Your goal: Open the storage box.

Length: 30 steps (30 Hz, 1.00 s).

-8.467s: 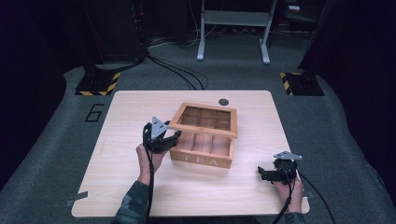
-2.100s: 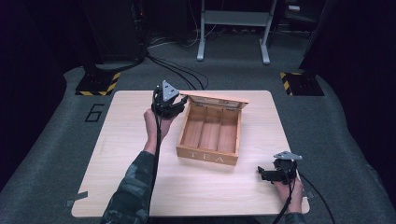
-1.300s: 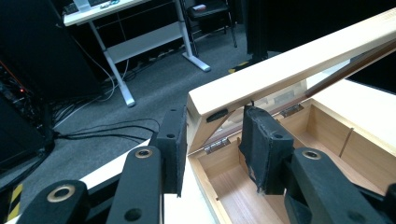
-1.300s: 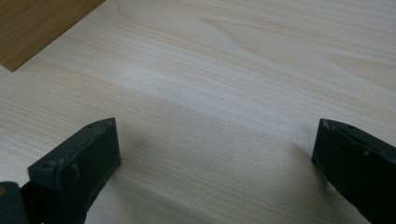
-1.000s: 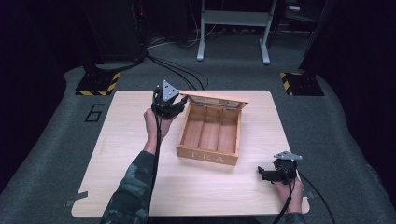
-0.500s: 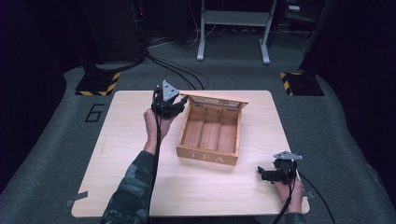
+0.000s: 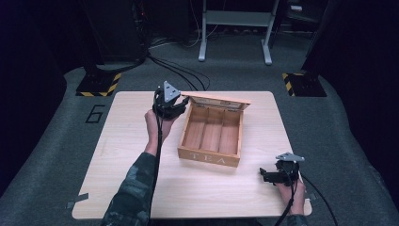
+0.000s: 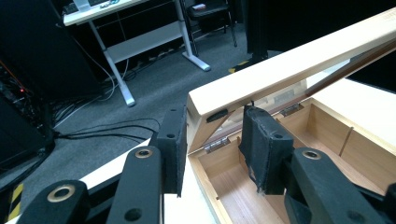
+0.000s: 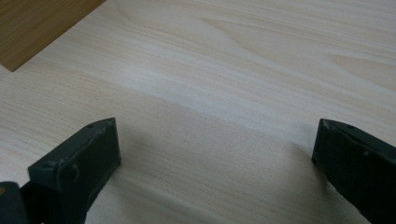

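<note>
A wooden tea box with three long compartments stands in the middle of the table, its lid raised at the far side. My left gripper is at the lid's left end, shut on it. In the left gripper view the jaws straddle the lid's corner, one pad outside and one inside, above the bare box interior. My right gripper rests low near the table's front right corner, open. In the right gripper view nothing lies between its jaws, and a box corner shows at top left.
The light wooden table ends just behind the box and close to my right hand. Beyond it lie grey floor, black cables, a white metal stand and two yellow-and-black striped bases.
Several seconds ago the lid was closed and my left gripper was at the box's near left corner. It now holds the lid up at the far left. Nothing moved in the last second.
</note>
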### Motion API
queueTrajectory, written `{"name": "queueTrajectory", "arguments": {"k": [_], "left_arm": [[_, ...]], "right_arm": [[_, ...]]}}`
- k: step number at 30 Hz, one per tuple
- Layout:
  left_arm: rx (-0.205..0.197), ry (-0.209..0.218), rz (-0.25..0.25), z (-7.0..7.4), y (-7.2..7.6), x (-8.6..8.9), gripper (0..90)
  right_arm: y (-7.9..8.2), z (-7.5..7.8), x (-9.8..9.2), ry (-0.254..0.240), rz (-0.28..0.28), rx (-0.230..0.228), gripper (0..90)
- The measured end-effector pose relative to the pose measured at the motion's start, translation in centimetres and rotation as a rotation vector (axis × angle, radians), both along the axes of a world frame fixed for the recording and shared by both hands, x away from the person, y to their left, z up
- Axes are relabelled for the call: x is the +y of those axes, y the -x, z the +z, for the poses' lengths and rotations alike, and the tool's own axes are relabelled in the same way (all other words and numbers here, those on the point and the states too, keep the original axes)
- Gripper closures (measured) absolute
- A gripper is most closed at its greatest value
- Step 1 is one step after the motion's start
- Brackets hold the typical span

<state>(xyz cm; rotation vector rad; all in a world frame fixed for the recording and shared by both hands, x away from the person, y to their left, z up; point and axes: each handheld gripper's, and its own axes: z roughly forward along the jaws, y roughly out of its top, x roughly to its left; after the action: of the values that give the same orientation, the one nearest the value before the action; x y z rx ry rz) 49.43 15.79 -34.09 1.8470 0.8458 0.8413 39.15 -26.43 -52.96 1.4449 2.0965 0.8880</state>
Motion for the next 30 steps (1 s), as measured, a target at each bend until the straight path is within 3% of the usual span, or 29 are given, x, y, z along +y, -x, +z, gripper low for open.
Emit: {"name": "queueTrajectory", "arguments": {"k": [18, 22, 30], "left_arm": [[0.008, 0.000, -0.009, -0.1, 0.1, 0.2, 60.6], [0.007, 0.007, -0.016, -0.9, 0.8, 0.4, 60.1], [0.043, 0.004, -0.039, -3.5, 2.0, 0.6, 57.4]], "right_arm": [[0.0, 0.0, 0.0, 0.000, 0.000, 0.000, 0.3], [0.0, 0.0, 0.0, 0.001, 0.000, 0.000, 0.3], [0.0, 0.0, 0.0, 0.000, -0.002, -0.004, 0.3]]}}
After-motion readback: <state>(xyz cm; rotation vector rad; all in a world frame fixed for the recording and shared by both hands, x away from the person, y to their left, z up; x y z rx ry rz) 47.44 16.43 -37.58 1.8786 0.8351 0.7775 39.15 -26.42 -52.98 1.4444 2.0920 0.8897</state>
